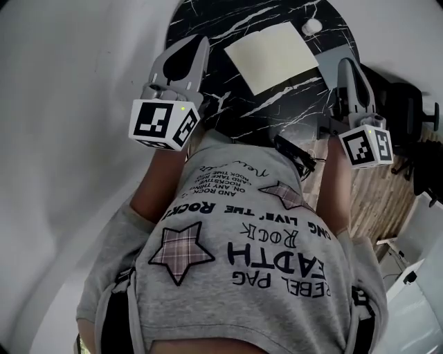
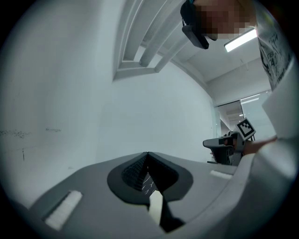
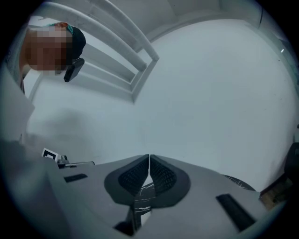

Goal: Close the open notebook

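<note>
Notebook: the notebook [image 1: 271, 57] lies flat on the far half of the bench, a pale yellow rectangle turned a little askew. No spine or fold can be made out from the head view.
Bench: the bench [image 1: 208, 21] is round and black with white marble veins. A small white object [image 1: 312, 26] sits just beyond the notebook's far right corner.
Left hand-held gripper: the left hand-held gripper [image 1: 201, 43] is held above the near left of the bench, beside the notebook and apart from it. Its own view [image 2: 148, 154] shows the tips meeting, with nothing gripped.
Right hand-held gripper: the right hand-held gripper [image 1: 344, 63] is at the bench's right edge, also clear of the notebook. Its pads [image 3: 161, 175] are pressed together and empty.
Aim: both point roughly level, toward the bare wall [image 3: 210, 93] rather than down at the page.
Handling: probably light, thin and floppy. A leaf would bend rather than swing stiffly, and the polished top may let the book slide.
Where to take hold: likely a free outer edge or corner of the cover, lifted and folded across toward the spine while the other hand-held gripper steadies the book.
Risk: pinching a single sheet could crease or tear it.
</note>
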`<control>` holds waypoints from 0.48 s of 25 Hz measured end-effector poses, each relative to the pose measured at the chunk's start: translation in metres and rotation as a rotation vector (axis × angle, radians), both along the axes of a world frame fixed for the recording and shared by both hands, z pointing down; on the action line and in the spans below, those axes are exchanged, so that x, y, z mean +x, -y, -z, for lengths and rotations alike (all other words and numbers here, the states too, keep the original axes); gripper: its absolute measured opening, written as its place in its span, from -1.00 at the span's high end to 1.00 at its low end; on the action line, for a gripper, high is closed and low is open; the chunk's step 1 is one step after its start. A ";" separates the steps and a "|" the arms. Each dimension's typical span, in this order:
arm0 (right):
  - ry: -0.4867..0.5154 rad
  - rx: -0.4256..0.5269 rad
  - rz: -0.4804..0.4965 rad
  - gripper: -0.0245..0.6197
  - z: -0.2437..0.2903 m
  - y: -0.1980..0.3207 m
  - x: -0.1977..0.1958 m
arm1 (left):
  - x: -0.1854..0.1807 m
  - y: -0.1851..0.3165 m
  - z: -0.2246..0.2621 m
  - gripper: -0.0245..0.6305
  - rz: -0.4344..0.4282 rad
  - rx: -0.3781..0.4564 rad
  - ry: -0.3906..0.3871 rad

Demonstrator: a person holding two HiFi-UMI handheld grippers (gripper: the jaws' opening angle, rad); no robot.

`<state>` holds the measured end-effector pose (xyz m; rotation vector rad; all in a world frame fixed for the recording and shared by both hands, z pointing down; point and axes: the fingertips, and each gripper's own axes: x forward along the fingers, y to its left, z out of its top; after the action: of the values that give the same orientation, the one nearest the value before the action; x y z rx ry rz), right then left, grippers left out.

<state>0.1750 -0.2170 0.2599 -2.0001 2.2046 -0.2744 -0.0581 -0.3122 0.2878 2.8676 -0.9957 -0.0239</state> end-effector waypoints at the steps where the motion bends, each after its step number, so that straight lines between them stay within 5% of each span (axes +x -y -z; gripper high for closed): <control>1: 0.006 -0.001 0.003 0.88 -0.002 0.002 0.002 | 0.000 0.000 0.001 0.90 0.007 0.001 0.000; 12: -0.064 -0.148 0.047 0.88 -0.071 0.020 0.027 | 0.002 -0.009 -0.006 0.90 0.083 0.048 0.067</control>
<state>0.2023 -0.2373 0.3312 -2.0602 2.3359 -0.3957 -0.0564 -0.3029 0.2943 2.8857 -1.1408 0.0427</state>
